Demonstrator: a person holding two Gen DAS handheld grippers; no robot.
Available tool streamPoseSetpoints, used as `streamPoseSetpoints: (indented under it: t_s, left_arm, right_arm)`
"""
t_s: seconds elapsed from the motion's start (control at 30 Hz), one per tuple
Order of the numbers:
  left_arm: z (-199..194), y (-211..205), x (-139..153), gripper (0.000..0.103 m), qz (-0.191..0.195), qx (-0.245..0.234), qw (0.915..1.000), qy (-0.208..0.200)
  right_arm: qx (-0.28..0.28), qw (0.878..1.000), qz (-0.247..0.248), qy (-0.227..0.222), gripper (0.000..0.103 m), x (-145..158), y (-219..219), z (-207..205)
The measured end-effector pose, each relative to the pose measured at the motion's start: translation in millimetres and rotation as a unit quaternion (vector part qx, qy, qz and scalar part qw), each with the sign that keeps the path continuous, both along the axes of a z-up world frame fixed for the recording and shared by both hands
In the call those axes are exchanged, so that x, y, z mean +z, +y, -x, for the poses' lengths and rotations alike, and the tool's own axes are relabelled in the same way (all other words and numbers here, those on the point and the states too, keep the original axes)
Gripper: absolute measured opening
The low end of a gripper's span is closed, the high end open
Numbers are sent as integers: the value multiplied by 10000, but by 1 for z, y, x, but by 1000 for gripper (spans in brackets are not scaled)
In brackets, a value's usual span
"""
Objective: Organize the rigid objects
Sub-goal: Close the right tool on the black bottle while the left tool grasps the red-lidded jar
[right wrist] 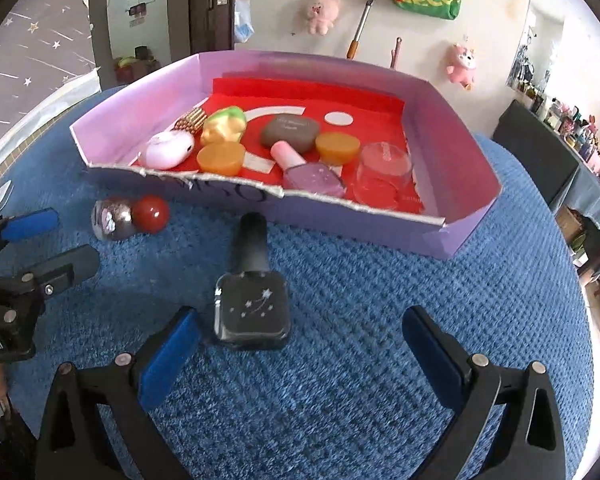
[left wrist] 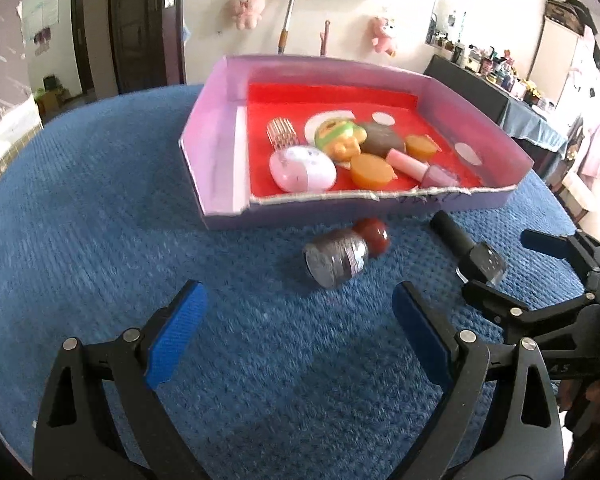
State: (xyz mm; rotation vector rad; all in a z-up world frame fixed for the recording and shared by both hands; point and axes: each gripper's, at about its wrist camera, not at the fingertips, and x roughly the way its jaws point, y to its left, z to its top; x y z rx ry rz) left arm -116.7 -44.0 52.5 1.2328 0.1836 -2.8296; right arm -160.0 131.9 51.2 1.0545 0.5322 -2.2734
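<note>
A purple box with a red floor (left wrist: 220, 160) (right wrist: 452, 224) sits on the blue cloth and holds several small items. In front of it lie a glittery bottle with a round red cap (left wrist: 338, 262) (right wrist: 118, 218) and a black nail polish bottle with stars (right wrist: 254, 312) (left wrist: 480, 262). My left gripper (left wrist: 300, 320) is open and empty, just short of the glittery bottle. My right gripper (right wrist: 300, 344) is open, and the black bottle lies by its left finger (right wrist: 172, 356). The right gripper also shows in the left wrist view (left wrist: 512, 276), and the left gripper in the right wrist view (right wrist: 52, 240).
Inside the box are a white egg-shaped case (left wrist: 302, 170), two orange discs (right wrist: 220, 158), a brown pebble-shaped case (right wrist: 290, 132), a pink nail polish bottle (right wrist: 308, 174), a clear jar (right wrist: 384, 164), a yellow-green toy (right wrist: 224, 124) and a gold clip (left wrist: 281, 133). The table's edge curves at both sides.
</note>
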Motion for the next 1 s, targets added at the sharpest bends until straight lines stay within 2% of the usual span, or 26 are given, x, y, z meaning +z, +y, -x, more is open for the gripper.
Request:
streamPoseSetpoints:
  t_s: [0.13, 0.23, 0.33, 0.47, 0.6, 0.73, 1.0]
  left_arm:
    - [9, 5, 8, 95, 428, -248, 9986, 180]
    - [20, 7, 9, 95, 580, -560, 9966, 147]
    - [28, 8, 10, 94, 590, -793, 9951, 79]
    - [32, 12, 10, 87, 561, -1141, 9919, 17]
    - [35, 12, 11, 84, 621, -1203, 9908, 16]
    - [30, 8, 15, 81, 485, -1198, 9916, 17]
    - [10, 13, 28, 81, 456, -1431, 9883, 261]
  right_arm:
    - [133, 9999, 48, -15, 103, 3, 1, 5]
    - [222, 9994, 143, -208, 103, 2, 3, 12]
    - [286, 9987, 219, -349, 103, -1, 4, 17]
    - [490, 9971, 290, -501, 98, -4, 1, 18]
    - [575, 9968, 279, -478, 97, -6, -4, 19]
    - [613, 9964, 326, -495, 97, -6, -6, 19]
    - [643, 9959, 371, -515, 97, -7, -6, 19]
